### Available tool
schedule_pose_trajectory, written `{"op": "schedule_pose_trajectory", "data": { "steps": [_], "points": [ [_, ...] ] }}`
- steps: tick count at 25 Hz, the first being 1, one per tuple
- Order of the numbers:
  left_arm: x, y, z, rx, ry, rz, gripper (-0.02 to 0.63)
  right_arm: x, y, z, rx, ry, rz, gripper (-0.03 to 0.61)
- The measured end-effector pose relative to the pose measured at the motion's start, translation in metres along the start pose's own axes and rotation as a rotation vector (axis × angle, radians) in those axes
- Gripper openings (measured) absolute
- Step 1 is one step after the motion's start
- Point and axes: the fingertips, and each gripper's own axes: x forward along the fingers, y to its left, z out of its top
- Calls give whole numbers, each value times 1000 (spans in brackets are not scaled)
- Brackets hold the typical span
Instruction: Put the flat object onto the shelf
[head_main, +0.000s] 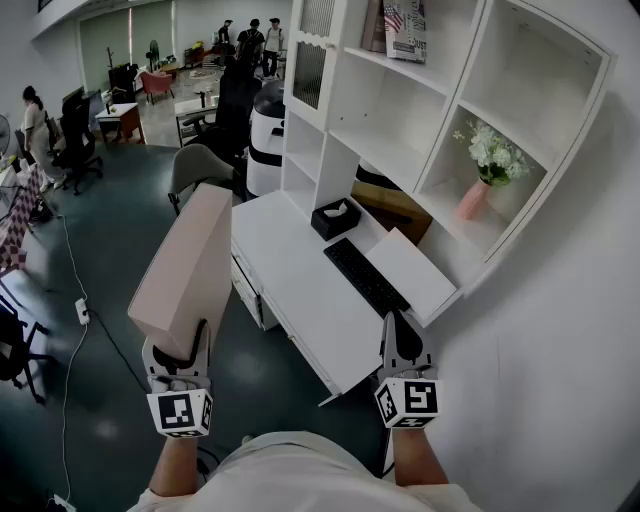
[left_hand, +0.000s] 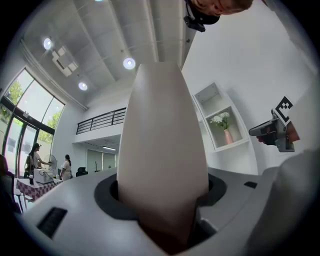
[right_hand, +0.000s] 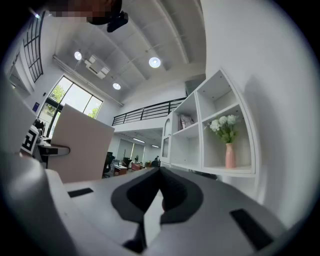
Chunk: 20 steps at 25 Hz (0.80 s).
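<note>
The flat object is a wide, thin, pale pink box (head_main: 188, 268). It stands up and tilts away from me, gripped at its lower edge by my left gripper (head_main: 178, 352), which is shut on it. In the left gripper view the box (left_hand: 162, 150) fills the middle, wedged between the jaws. My right gripper (head_main: 398, 332) is shut with nothing in it and hovers over the desk's near corner. The right gripper view shows the box (right_hand: 80, 150) off to the left. The white shelf unit (head_main: 395, 75) rises ahead and to the right, with open compartments.
A white desk (head_main: 290, 275) below the shelf carries a black keyboard (head_main: 365, 277) and a black tissue box (head_main: 336, 218). A pink vase of white flowers (head_main: 478, 180) fills one compartment, and books (head_main: 398, 25) stand higher up. A grey chair (head_main: 200, 168) and people are at the back left.
</note>
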Motion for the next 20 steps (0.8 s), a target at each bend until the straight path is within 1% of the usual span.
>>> {"op": "schedule_pose_trajectory", "data": {
  "steps": [14,20],
  "points": [
    [-1,3,0,4,-6,-4,276,-4,6,-3,-1,7,0,3],
    [-2,9,-2,3,-6,-3,276,-4,11,-3,26,-6,10,3]
  ]
}}
